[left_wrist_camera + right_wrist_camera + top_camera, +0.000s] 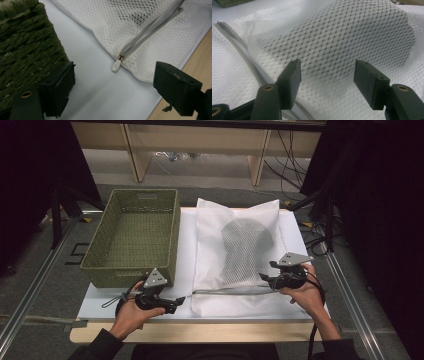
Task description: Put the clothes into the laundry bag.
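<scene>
A white mesh bag [235,250] lies flat on the white board [184,245], with a dark garment [247,245] showing through its net. Its grey zipper [225,291] runs along the near edge. The zipper's white pull [115,66] rests at the bag's left corner. My left gripper [179,302] is open just left of that corner, the pull lying ahead between its jaws [115,72] without touching them. At the zipper's right end my right gripper [265,279] is open over the mesh [362,30], nothing pinched between its jaws [328,72].
A green woven basket [130,270] stands on the left of the board, close beside the left gripper. The wooden table edge [200,332] runs along the front. Metal rails and cables lie on the floor at both sides.
</scene>
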`<state>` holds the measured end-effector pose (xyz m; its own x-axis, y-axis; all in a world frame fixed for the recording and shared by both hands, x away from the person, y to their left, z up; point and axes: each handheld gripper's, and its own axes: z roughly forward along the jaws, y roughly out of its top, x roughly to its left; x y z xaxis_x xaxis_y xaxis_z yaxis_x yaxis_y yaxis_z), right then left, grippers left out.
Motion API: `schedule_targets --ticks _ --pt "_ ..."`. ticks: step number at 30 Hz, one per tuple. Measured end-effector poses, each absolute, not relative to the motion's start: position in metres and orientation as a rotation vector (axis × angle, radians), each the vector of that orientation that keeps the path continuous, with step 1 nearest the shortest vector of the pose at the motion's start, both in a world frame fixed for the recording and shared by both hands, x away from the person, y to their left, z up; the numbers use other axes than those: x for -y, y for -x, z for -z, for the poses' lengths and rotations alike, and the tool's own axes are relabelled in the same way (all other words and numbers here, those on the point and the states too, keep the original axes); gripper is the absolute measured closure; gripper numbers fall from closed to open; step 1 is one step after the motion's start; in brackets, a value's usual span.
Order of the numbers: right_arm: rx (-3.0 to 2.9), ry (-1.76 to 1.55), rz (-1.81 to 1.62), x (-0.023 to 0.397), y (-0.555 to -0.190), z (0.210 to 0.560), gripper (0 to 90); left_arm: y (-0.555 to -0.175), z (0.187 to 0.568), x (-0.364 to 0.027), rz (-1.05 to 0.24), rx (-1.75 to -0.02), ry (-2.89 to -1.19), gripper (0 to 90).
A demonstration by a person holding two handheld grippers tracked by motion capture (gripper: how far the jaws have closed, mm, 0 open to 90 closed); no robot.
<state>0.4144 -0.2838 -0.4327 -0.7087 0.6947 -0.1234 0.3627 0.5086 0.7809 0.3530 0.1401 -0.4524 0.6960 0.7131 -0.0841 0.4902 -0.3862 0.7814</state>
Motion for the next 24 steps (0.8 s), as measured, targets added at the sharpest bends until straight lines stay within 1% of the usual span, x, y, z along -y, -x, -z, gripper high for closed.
schedule_targets --ticks 16,24 --pt "-2.352 -0.85 -1.139 0.277 -0.401 0.44 36.6 -0.348 0.452 -0.14 -0.338 -0.887 -2.07 16.5" --pt "-2.38 -0.833 -1.143 0.273 -0.393 0.444 35.4 -0.346 0.454 -0.141 -0.358 -0.888 -2.08 16.5"
